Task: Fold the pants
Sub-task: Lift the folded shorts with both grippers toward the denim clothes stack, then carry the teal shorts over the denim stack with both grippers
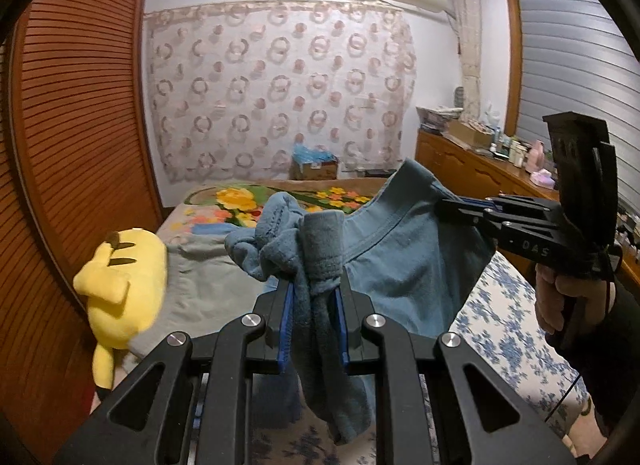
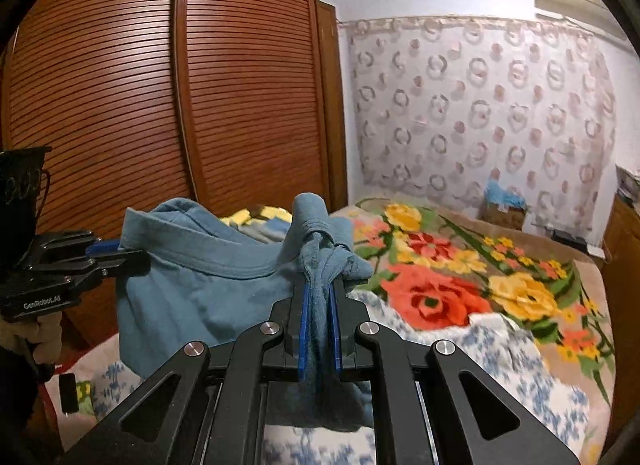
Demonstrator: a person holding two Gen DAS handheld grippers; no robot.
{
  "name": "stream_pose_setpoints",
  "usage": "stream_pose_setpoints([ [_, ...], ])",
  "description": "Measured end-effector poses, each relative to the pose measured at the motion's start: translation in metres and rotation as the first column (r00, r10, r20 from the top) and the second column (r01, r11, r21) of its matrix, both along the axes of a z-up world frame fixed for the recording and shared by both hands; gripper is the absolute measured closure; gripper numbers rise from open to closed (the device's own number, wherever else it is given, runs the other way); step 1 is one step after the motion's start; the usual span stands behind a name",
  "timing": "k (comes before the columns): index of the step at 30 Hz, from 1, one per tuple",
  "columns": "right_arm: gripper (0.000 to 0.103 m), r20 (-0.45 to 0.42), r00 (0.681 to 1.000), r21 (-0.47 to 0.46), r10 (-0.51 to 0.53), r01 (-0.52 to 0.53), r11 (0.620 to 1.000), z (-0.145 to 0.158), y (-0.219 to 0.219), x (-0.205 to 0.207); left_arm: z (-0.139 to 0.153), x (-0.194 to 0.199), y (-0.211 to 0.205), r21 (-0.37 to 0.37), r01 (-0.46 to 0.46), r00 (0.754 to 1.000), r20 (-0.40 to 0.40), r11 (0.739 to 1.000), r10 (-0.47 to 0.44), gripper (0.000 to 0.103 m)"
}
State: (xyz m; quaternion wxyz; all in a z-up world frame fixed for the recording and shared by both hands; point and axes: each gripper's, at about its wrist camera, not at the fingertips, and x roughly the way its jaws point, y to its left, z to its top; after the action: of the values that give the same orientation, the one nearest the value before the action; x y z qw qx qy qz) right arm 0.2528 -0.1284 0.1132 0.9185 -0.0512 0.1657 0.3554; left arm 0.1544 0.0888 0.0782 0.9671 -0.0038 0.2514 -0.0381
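Note:
Blue-grey pants (image 1: 404,257) hang in the air above the bed, stretched by the waistband between both grippers. My left gripper (image 1: 314,285) is shut on one bunched end of the waistband. My right gripper (image 2: 319,289) is shut on the other bunched end; it also shows in the left wrist view (image 1: 444,207) at the right, clamping the cloth. The left gripper shows in the right wrist view (image 2: 120,253) at the left edge of the pants (image 2: 192,289). The legs hang down below the frames, hidden.
A bed with a floral blanket (image 2: 460,277) and blue-flowered sheet (image 1: 504,317) lies below. A yellow plush toy (image 1: 120,285) sits at the left by the slatted wooden wardrobe (image 2: 180,105). A cluttered wooden dresser (image 1: 480,169) stands at the right.

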Motion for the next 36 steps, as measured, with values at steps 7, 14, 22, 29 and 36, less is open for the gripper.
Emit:
stream_pose_setpoints([
  [7,0.094,0.041,0.998,-0.004,0.040,-0.040,0.999,-0.001,0.026,0.036,0.010,0.003,0.027,0.002,-0.054,0.998,0.037,0.999,0.054,0.084],
  [14,0.094,0.068,0.995,-0.014,0.079,-0.079,0.997,-0.007,0.051,0.067,0.003,0.007,0.049,-0.017,-0.104,0.994,0.043,0.994,0.105,0.084],
  [22,0.094,0.049,0.990,-0.063,0.134,-0.131,0.989,-0.026,0.088,0.106,-0.025,0.014,0.075,-0.052,-0.170,0.985,-0.003,0.984,0.170,0.084],
  [29,0.094,0.033,0.978,-0.080,0.208,-0.205,0.975,-0.025,0.119,0.137,-0.035,0.011,0.086,-0.063,-0.234,0.972,-0.008,0.970,0.234,0.084],
  [36,0.094,-0.001,0.967,-0.114,0.256,-0.255,0.960,-0.035,0.148,0.164,-0.060,0.014,0.099,-0.100,-0.283,0.959,-0.063,0.954,0.278,0.082],
])
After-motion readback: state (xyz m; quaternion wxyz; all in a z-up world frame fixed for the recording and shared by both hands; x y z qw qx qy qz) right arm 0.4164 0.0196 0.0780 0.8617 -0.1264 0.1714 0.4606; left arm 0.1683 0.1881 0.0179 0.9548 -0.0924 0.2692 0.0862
